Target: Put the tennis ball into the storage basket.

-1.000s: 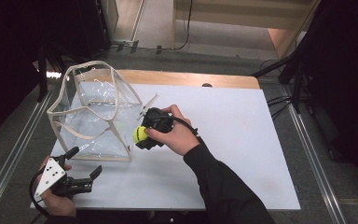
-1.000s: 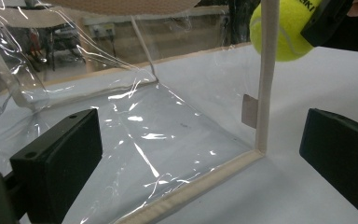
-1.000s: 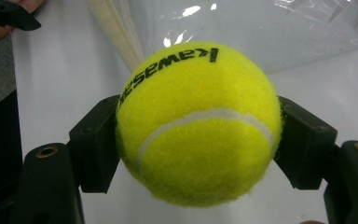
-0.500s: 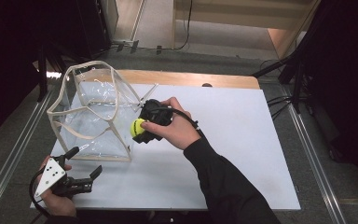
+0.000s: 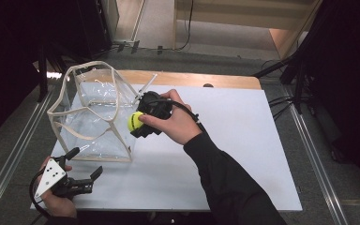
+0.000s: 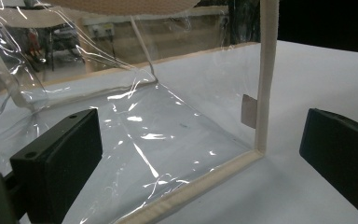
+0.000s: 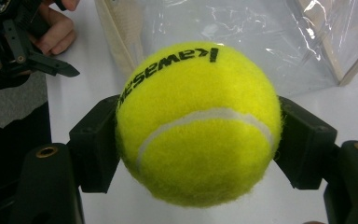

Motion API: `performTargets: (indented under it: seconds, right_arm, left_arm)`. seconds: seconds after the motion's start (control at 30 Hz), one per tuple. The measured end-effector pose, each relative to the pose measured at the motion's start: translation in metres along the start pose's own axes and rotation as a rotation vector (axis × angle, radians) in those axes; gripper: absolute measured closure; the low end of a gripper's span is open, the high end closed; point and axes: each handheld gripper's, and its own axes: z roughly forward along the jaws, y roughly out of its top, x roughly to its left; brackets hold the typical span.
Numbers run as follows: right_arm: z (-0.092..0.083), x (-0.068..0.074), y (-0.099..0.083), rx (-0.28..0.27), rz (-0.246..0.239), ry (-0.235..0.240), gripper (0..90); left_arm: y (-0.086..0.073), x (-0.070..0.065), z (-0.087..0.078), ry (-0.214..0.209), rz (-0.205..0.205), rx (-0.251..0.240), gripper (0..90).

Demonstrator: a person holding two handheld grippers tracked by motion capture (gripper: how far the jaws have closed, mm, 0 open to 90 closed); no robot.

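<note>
Right gripper (image 7: 198, 135) first: its two black fingers (image 7: 95, 144) press in on either side of one yellow tennis ball (image 7: 198, 123), pads hard against the felt, nothing slack. In the right gripper view the ball sits dead centre, one white seam curving across it and black lettering near its top.

Up in the high view, that same tennis ball (image 5: 135, 121) shows left of centre, held off the surface in the right gripper (image 5: 138, 123), the person's right hand (image 5: 171, 123) wrapped round the body and one dark sleeve (image 5: 229, 183) running to the bottom edge. The ball hangs just beside the near right corner of one clear plastic bag (image 5: 91, 119), at about the height of its rim; whether it touches the bag, I can't tell.

The bag stands open in the left half of the frame, cream trim along its edges and two cream strap handles arching over the mouth. It rests on one white surface (image 5: 243, 140).

Now the left gripper (image 5: 82, 169), lower left of the high view: its two fingers (image 5: 71, 153) spread wide, gripping nothing, resting low near the bag's front bottom edge. The left gripper view has the bag (image 6: 168, 126) straight ahead, its cream corner post between the two parted fingers (image 6: 58, 158), neither one touching it. One small tan tag sits on the clear wall beside that post.
</note>
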Motion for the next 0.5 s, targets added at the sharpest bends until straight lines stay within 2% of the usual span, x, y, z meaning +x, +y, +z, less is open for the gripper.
performTargets:
  seconds: [0.5]
  right_arm:
    - [-0.015, 0.0, 0.019, -0.01, -0.019, 0.006, 24.1]
  left_arm:
    - [0.0, 0.0, 0.0, -0.001, 0.001, 0.0, 0.0]
